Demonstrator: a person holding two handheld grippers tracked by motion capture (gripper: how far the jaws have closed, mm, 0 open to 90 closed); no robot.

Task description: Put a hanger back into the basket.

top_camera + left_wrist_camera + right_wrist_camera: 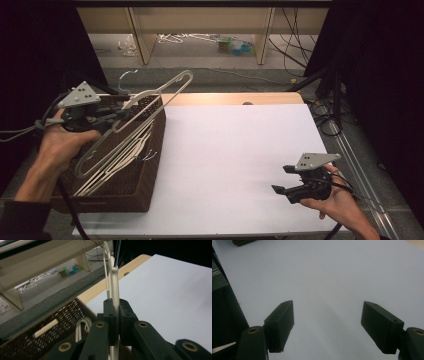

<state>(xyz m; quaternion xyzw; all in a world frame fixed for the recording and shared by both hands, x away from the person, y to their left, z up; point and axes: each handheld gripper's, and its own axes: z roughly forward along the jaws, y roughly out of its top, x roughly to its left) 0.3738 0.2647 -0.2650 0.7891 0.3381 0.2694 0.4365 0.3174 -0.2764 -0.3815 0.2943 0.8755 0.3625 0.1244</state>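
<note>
Wicker basket (150,165) at table's left edge, left gripper (116,114) above it pinching a pale hanger (150,97), right gripper (282,179) well right of basket, jaws spread, empty.

Wooden table (235,98), covered with white sheet (235,165); brown wicker basket (150,175) standing on left edge, hangers (120,160) inside.
</note>
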